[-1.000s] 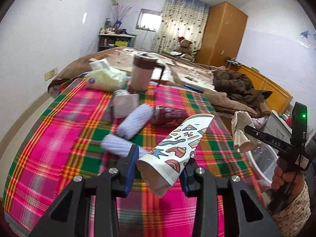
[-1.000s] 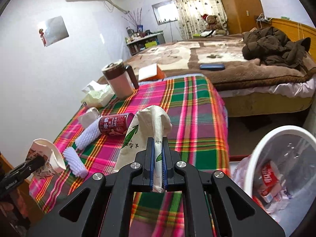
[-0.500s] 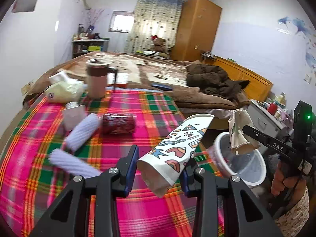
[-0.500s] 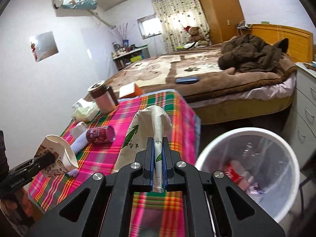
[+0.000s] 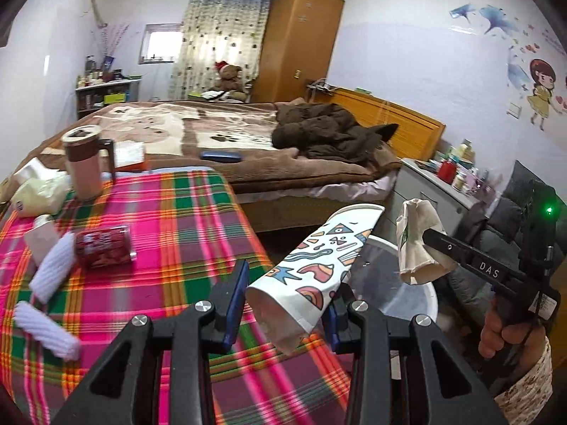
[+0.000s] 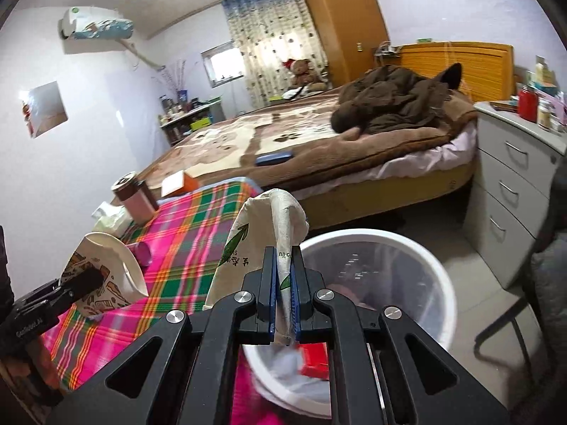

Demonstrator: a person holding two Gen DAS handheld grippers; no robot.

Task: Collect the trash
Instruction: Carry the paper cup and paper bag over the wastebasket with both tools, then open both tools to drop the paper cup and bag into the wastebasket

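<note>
Bedroom first: a wide bed (image 5: 226, 141) with a brown blanket fills the back, and nearer stands the counter (image 5: 170, 219) under a bright plaid cloth; beside its end, on the floor, sits the white waste bin (image 6: 418, 269), lined with clear plastic and already holding scraps.

Both hands carry trash toward that bin; the left hand-held gripper (image 5: 283, 304) is clamped across a patterned paper cup (image 5: 315, 269), squashing it between the blue pads, with the cup's mouth reaching out past the counter edge toward the bin; the right hand-held gripper (image 6: 282, 304) is pinched tight on a flattened cream paper cup (image 6: 262, 233) that stands up over the near rim.

To do the drop well, I would carry each cup fully over the bin's opening before letting go, since light paper can catch the rim and tumble to the floor; releasing one at a time should keep the two tools from knocking together; tipping the fingers down would help a crushed cup slide free of the pads.

Only the left view shows what waits on the counter: a red can (image 5: 102, 249) on its side and two white ribbed rolls (image 5: 53, 271); only the right view looks into the bin, and it alone shows the air conditioner (image 6: 95, 28); the left alone shows the wall stickers (image 5: 538, 88).
</note>
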